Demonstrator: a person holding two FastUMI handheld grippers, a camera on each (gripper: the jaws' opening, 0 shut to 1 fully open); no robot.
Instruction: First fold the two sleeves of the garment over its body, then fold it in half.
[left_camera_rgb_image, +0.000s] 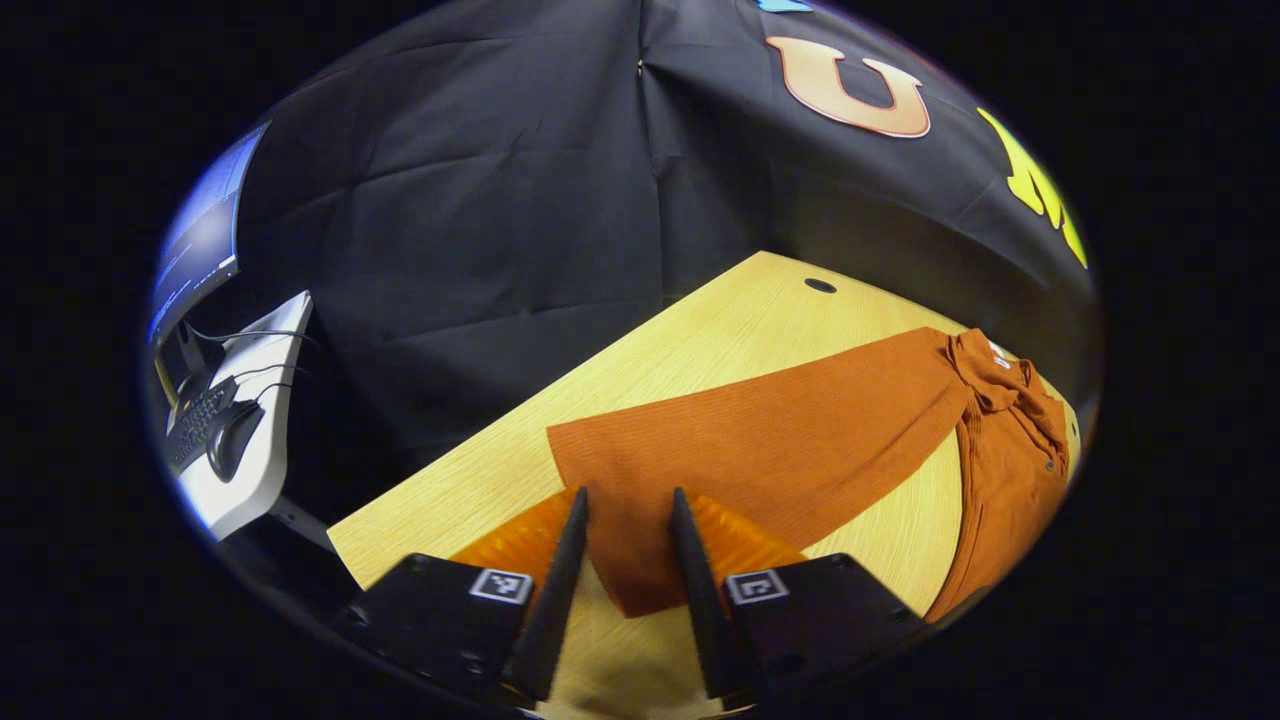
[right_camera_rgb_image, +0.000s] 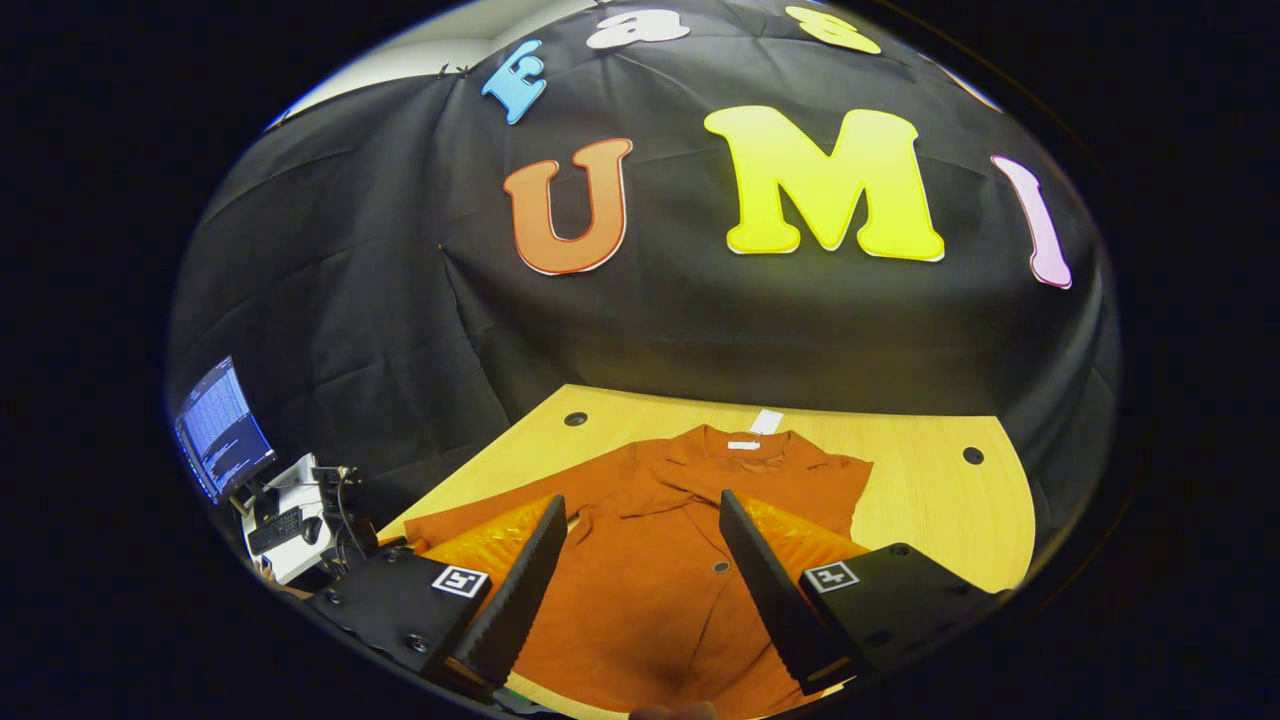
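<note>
While the orange garment (right_camera_rgb_image: 650, 560) lies flat on the light wooden desk (right_camera_rgb_image: 930, 500), neither sleeve looks folded over the body yet, so I think the job is at its very first step.

In the left gripper view, one long sleeve (left_camera_rgb_image: 760, 440) lies straight out across the desk, away from the collar (left_camera_rgb_image: 990, 375). The left claw (left_camera_rgb_image: 628, 555) is spread open. The end of that sleeve sits right between its two fingers, but the fingers are not pinching it. They hold nothing.

In the right gripper view, the right claw (right_camera_rgb_image: 640, 570) is spread wide too, with nothing in it. It hangs above the front of the garment, near a small dark button (right_camera_rgb_image: 720, 567). The collar is at the far side, by the black wall.

Next, I think the left claw has to close on the sleeve end, lift it a little, and carry it over onto the body. The cloth is soft and may sag or bunch up, so a good firm pinch is needed.

There is a small white tag (right_camera_rgb_image: 745, 444) inside the collar and a white label (right_camera_rgb_image: 767, 421) just past it on the desk. Any writing on them is too small to read. The claws have little square black-and-white marks (left_camera_rgb_image: 501, 586), which are patterns, not words.
</note>
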